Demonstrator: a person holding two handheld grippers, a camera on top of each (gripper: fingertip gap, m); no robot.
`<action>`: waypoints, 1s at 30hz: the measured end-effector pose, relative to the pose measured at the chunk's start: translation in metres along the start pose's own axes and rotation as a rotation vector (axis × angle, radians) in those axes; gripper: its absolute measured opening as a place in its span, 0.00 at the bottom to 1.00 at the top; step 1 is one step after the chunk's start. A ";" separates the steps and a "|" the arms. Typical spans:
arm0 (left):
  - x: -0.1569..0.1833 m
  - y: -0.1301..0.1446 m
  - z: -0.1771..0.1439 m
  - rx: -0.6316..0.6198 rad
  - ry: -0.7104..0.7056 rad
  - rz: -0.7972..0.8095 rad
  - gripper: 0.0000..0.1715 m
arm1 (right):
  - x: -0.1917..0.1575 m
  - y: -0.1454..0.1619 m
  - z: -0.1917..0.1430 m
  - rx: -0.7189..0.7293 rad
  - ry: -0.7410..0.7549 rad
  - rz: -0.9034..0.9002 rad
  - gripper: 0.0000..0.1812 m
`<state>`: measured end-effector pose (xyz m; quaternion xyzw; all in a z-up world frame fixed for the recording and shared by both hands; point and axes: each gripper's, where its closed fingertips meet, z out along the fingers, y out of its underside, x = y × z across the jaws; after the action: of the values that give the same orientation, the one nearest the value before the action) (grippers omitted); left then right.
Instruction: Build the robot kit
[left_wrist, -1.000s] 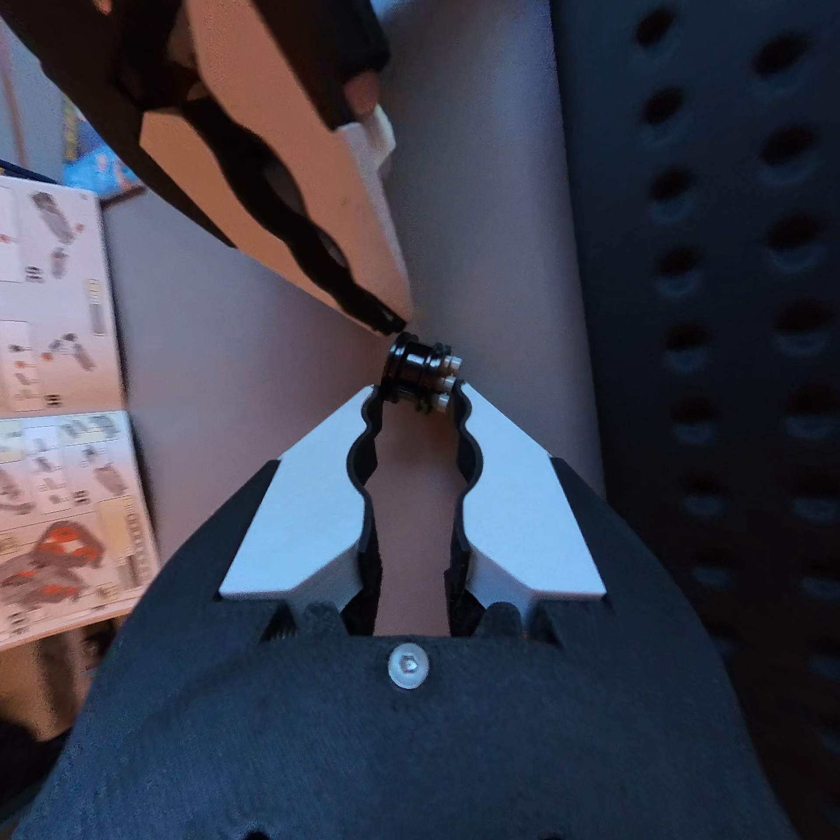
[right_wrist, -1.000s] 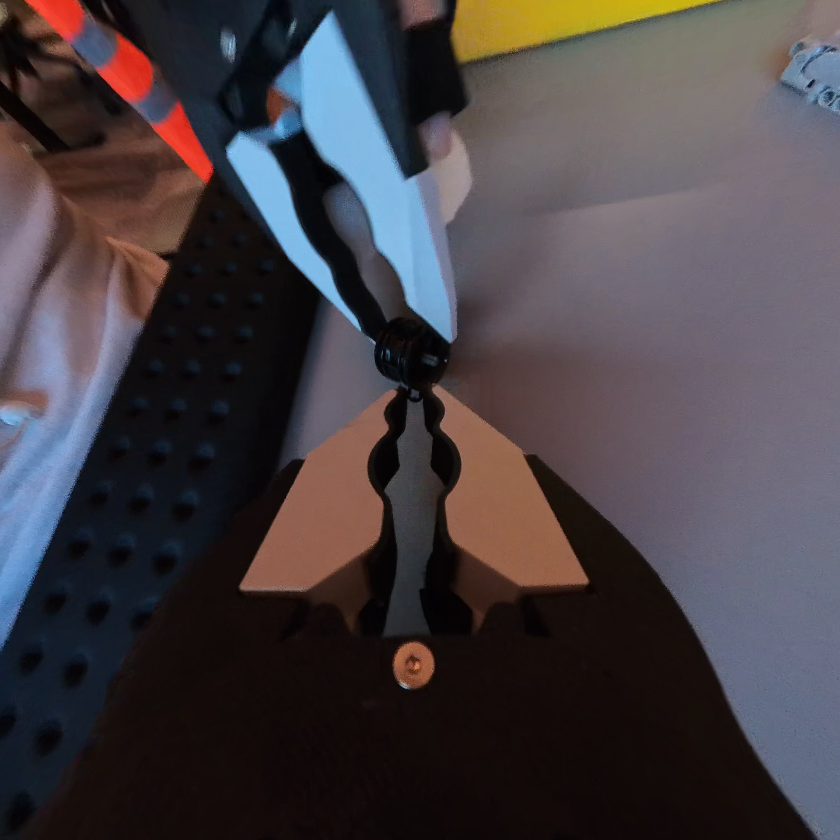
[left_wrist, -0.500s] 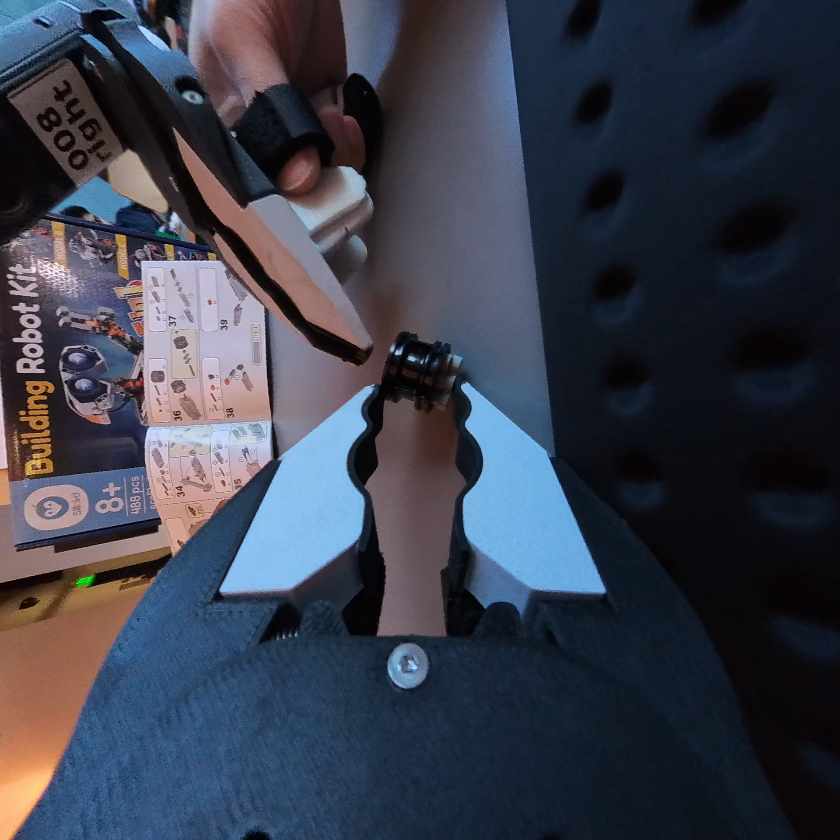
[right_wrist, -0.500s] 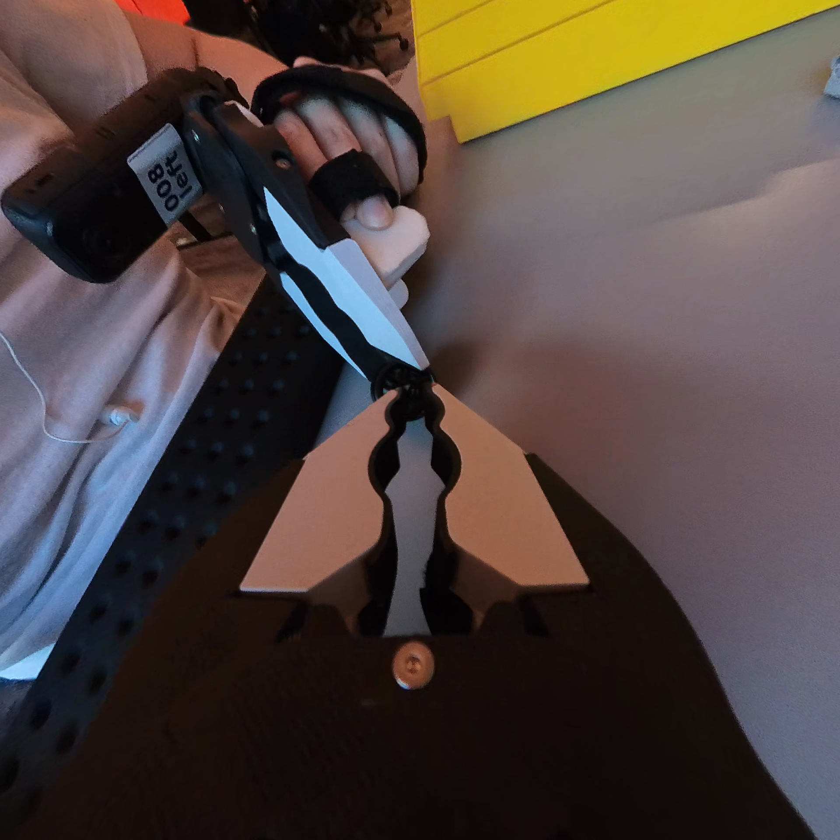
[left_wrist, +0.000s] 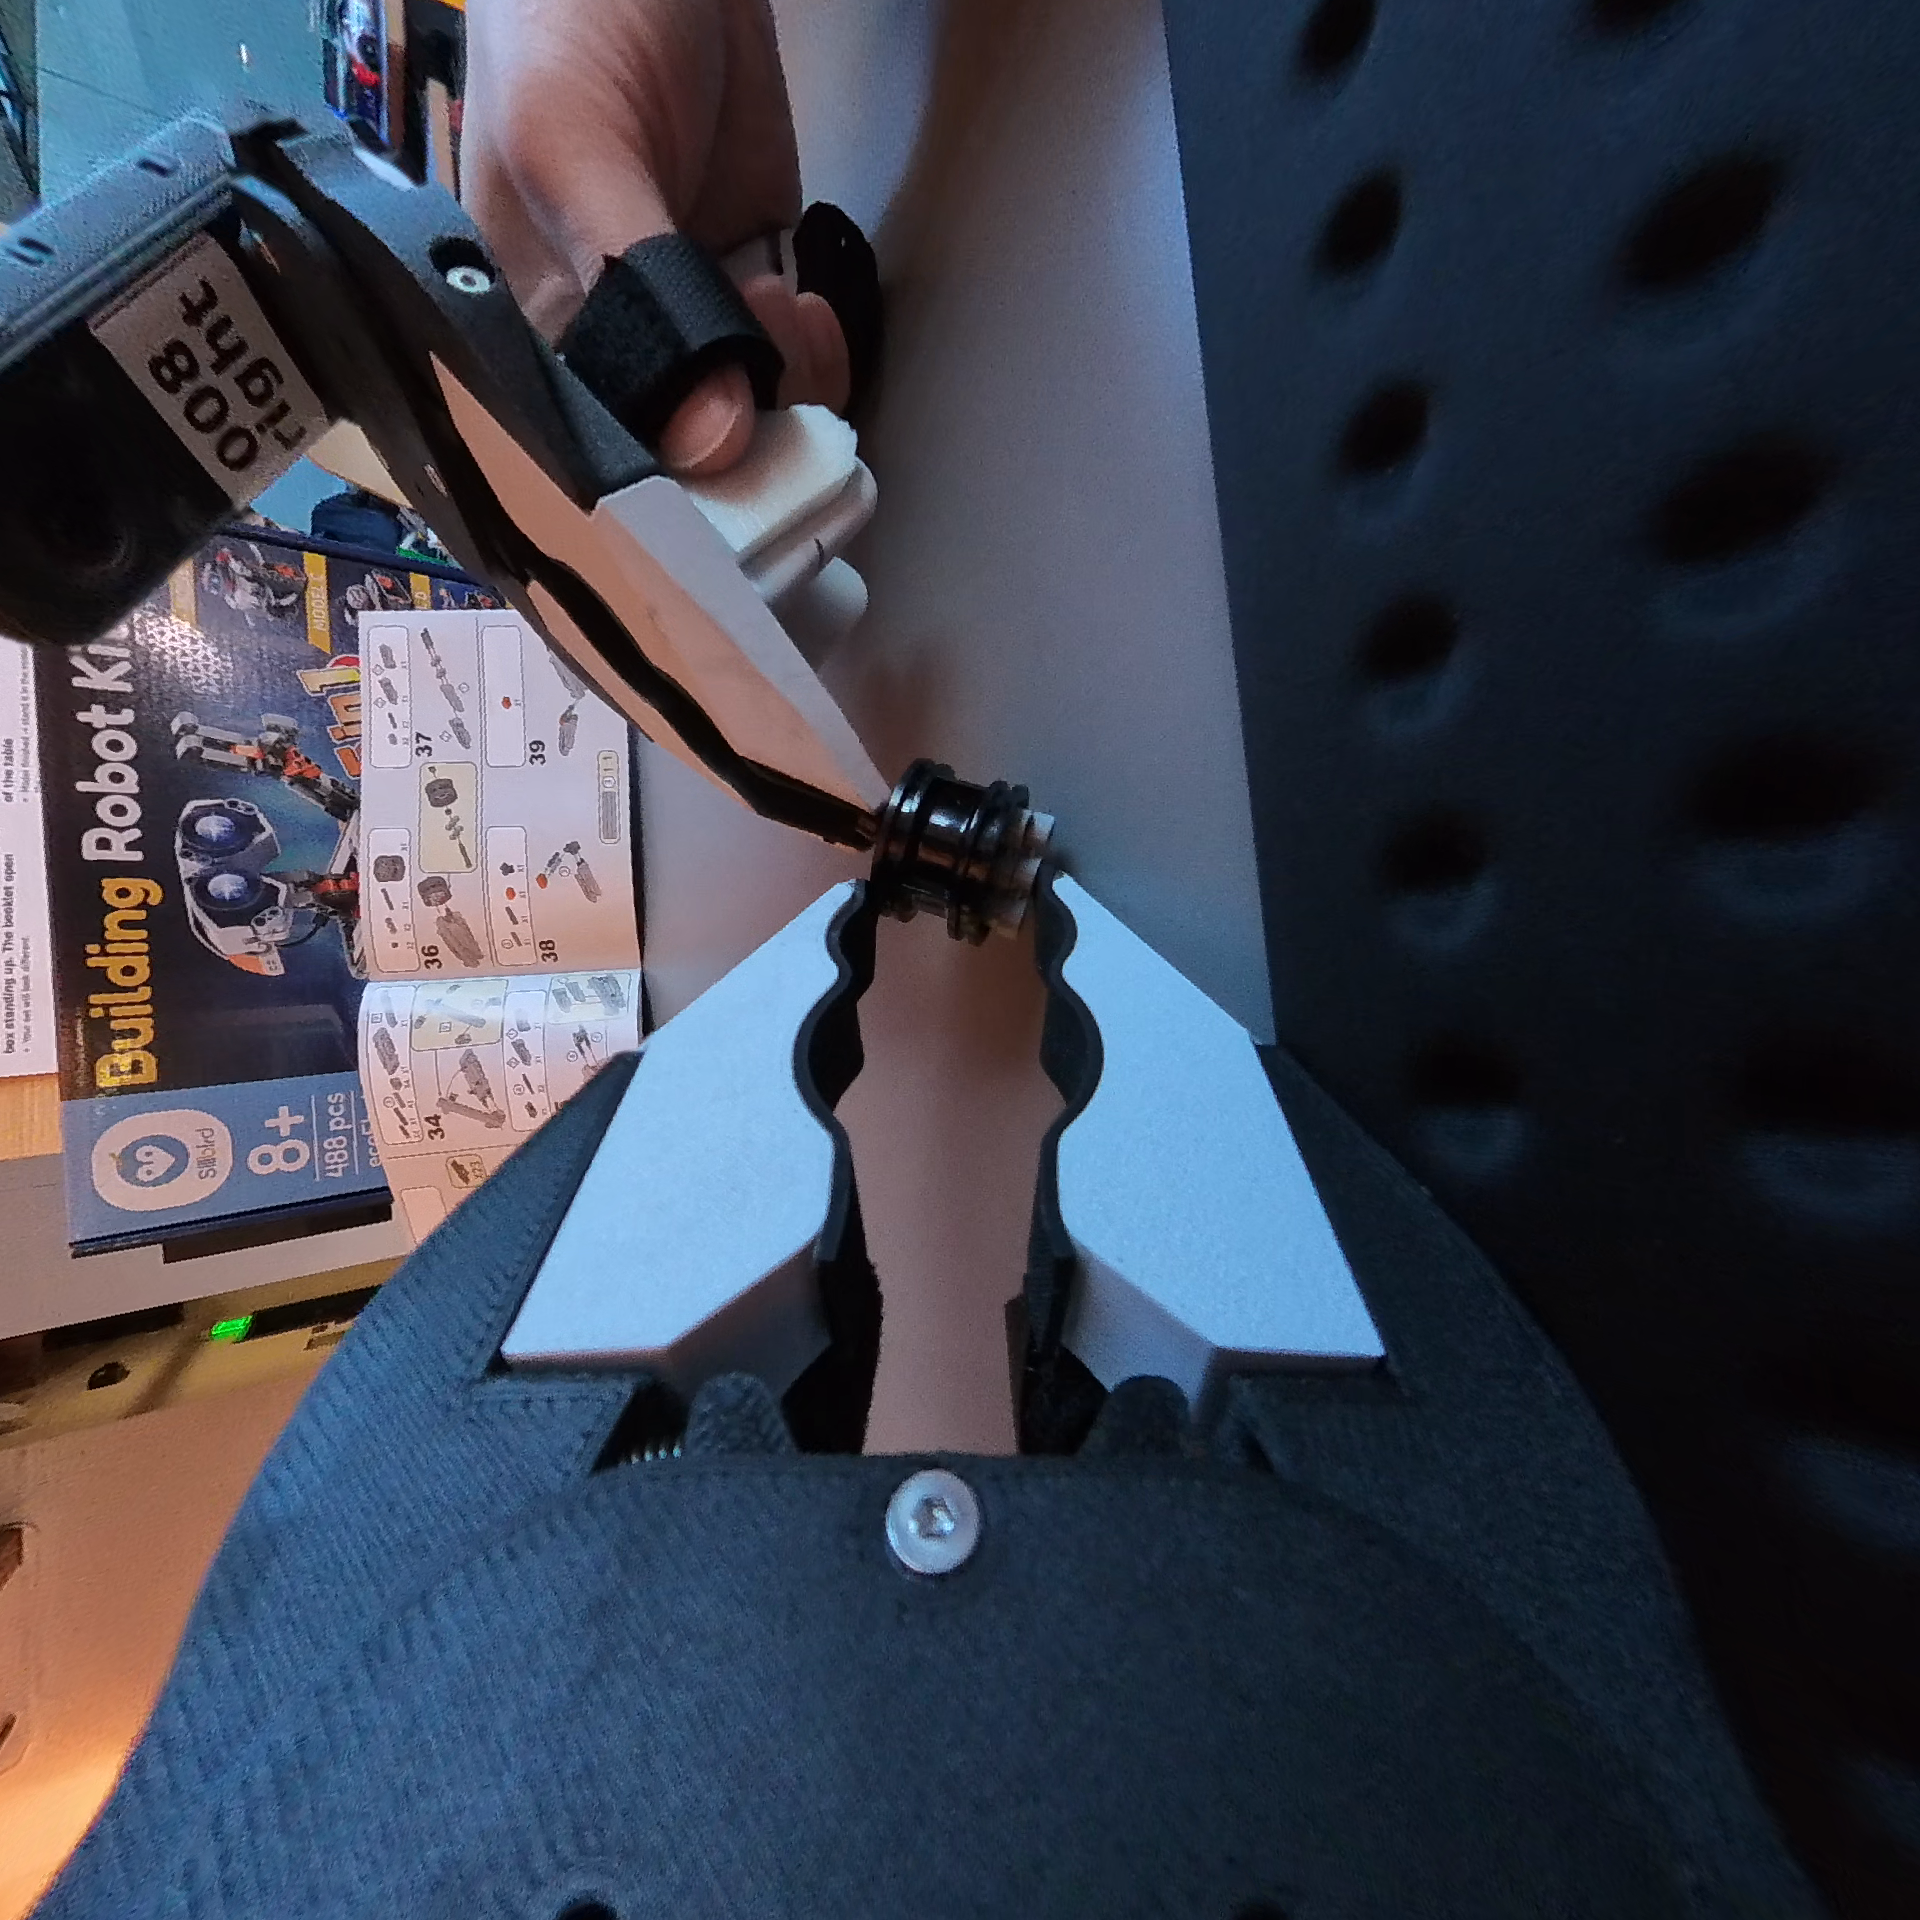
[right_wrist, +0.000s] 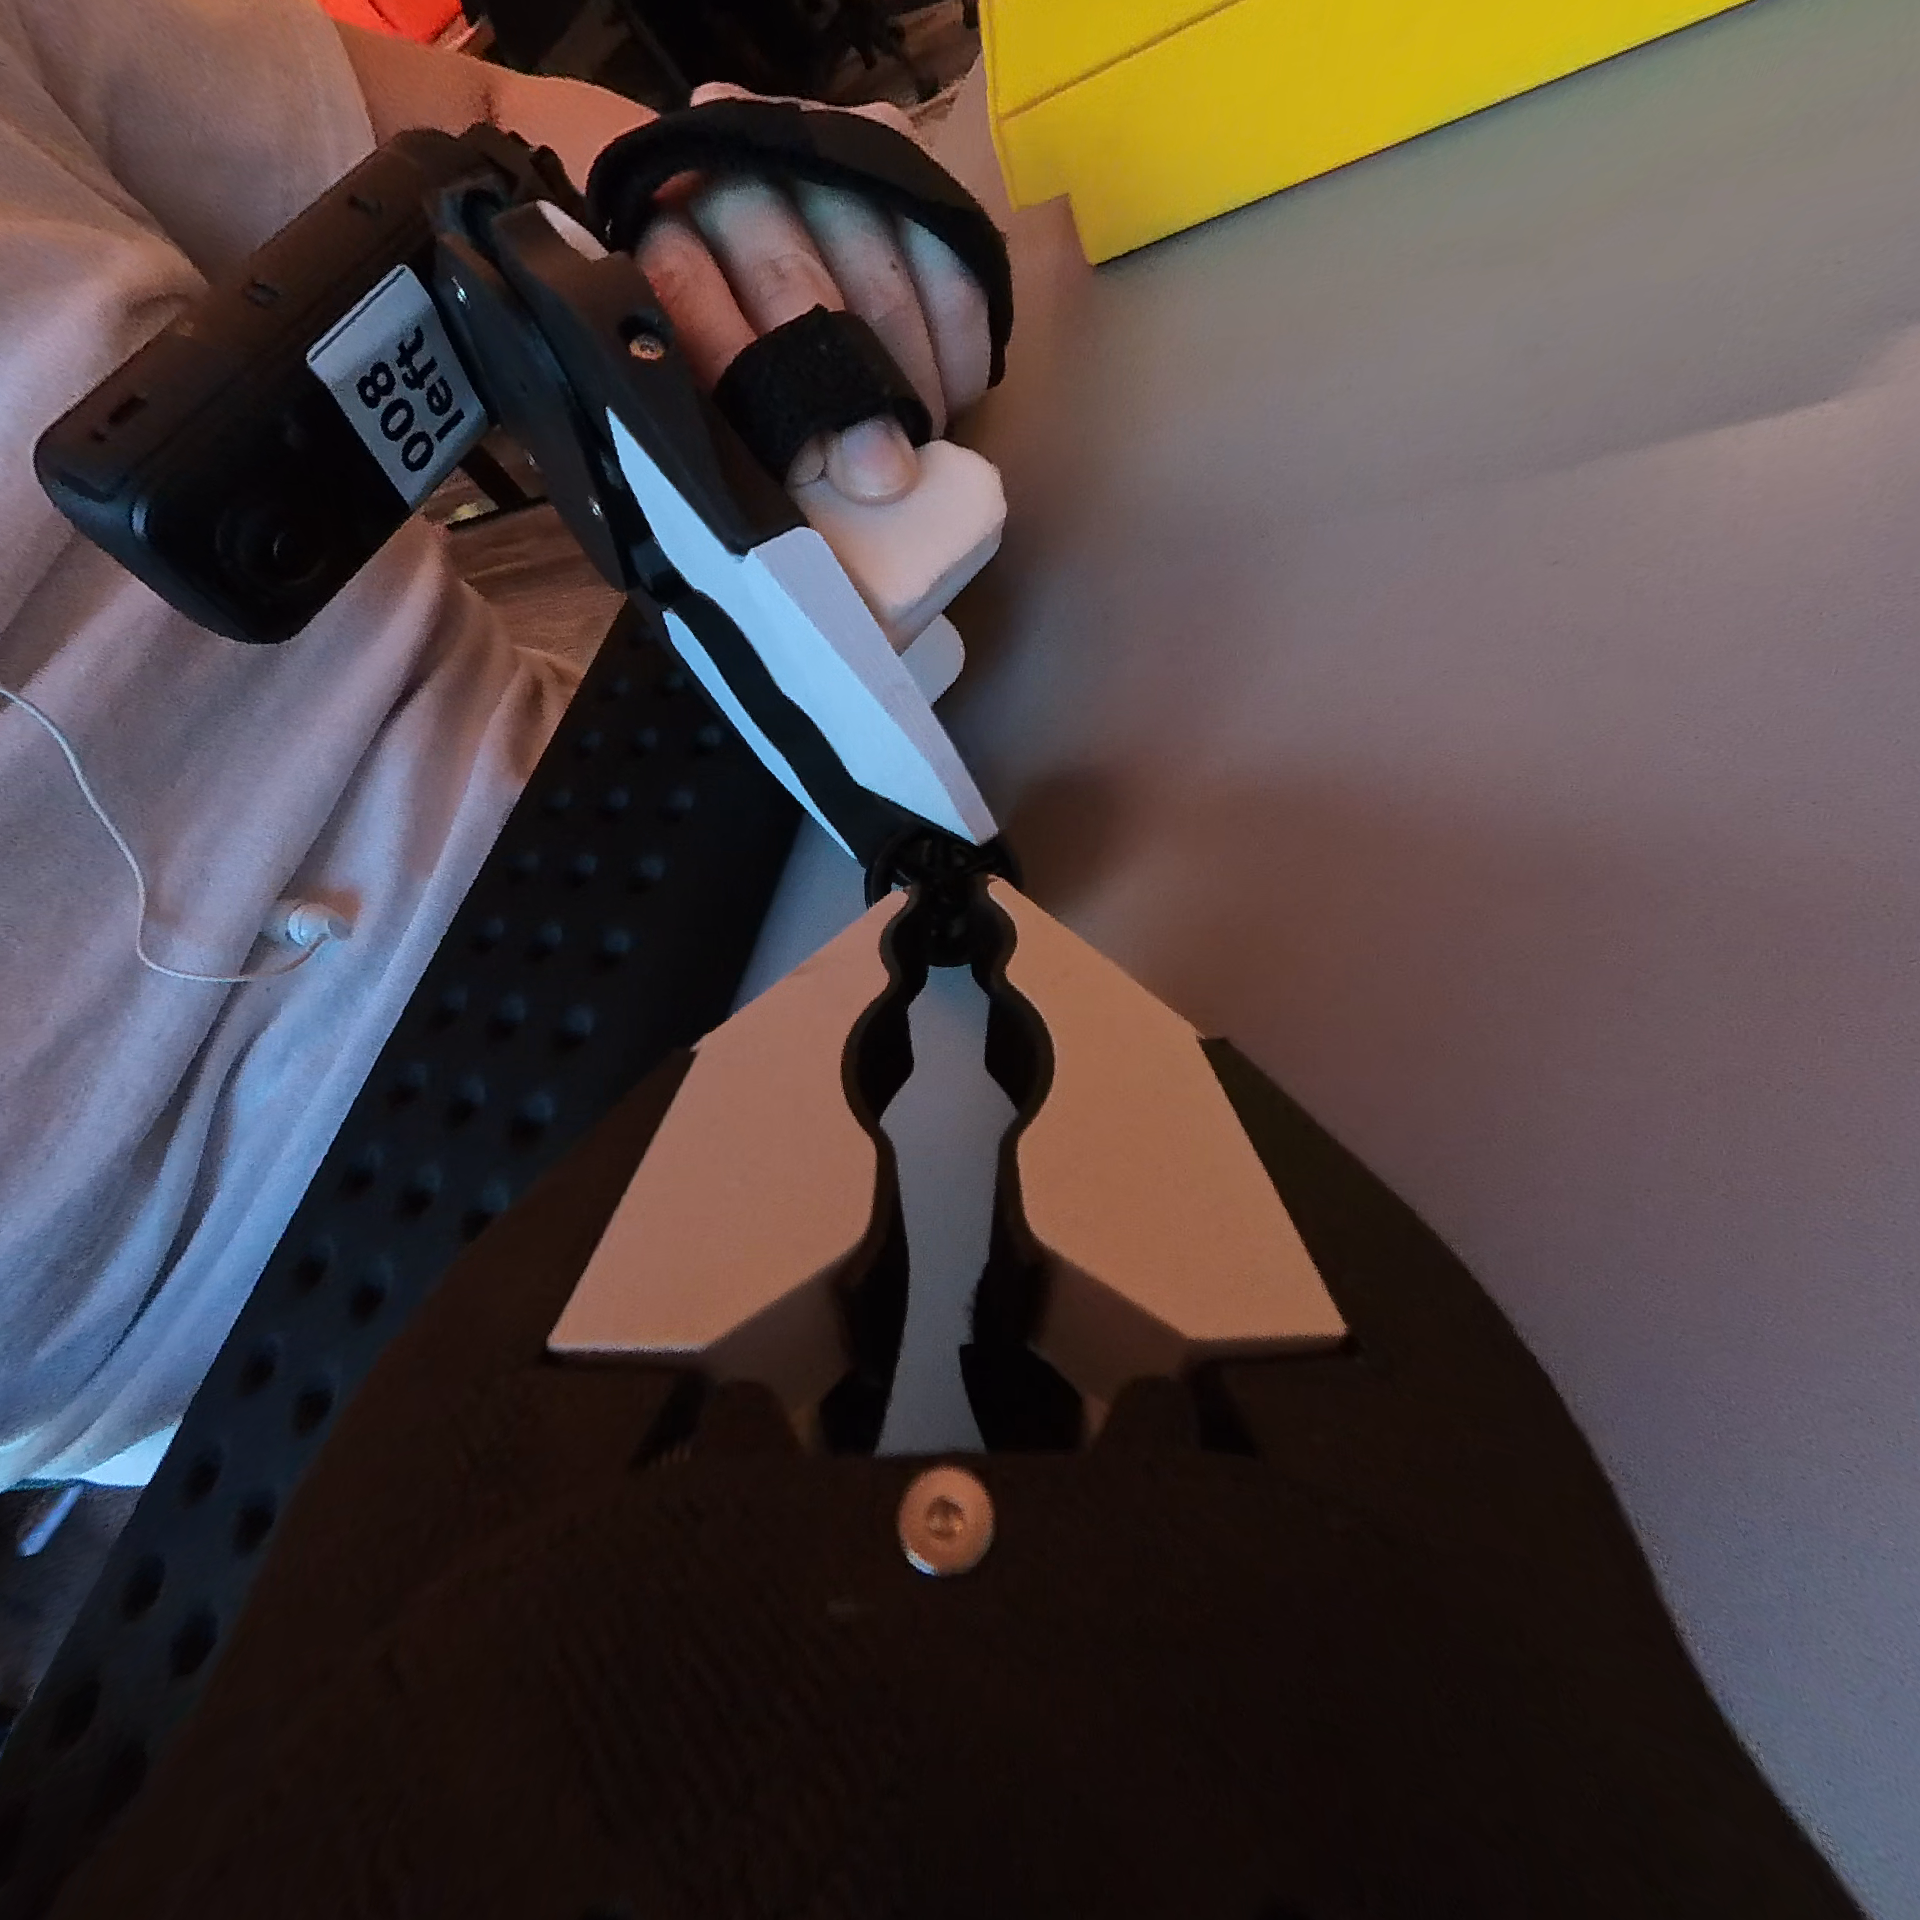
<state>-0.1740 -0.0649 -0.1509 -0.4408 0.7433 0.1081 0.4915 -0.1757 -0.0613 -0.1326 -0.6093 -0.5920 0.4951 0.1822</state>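
The left tongs were pinched on a small black grooved wheel, held just above the grey desk. The right tongs were closed to a narrow gap on something small and black at the wheel's end, tip to tip with the left pair. A perforated black board lay beside them, and a boxed kit with an open booklet stood farther off.

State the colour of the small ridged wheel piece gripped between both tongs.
Glossy black wheel piece; the left wrist view shows it best.
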 end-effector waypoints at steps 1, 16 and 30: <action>0.000 0.000 0.000 0.002 0.001 0.001 0.17 | 0.000 0.000 0.000 -0.001 -0.008 0.005 0.03; 0.000 -0.003 0.001 0.011 0.009 0.028 0.17 | -0.003 0.002 0.000 -0.103 -0.203 0.006 0.03; -0.005 -0.001 0.000 -0.016 -0.021 0.032 0.17 | -0.004 -0.004 -0.001 -0.103 -0.097 0.137 0.03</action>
<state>-0.1722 -0.0623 -0.1464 -0.4318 0.7439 0.1266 0.4941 -0.1763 -0.0632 -0.1276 -0.6322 -0.5818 0.5042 0.0874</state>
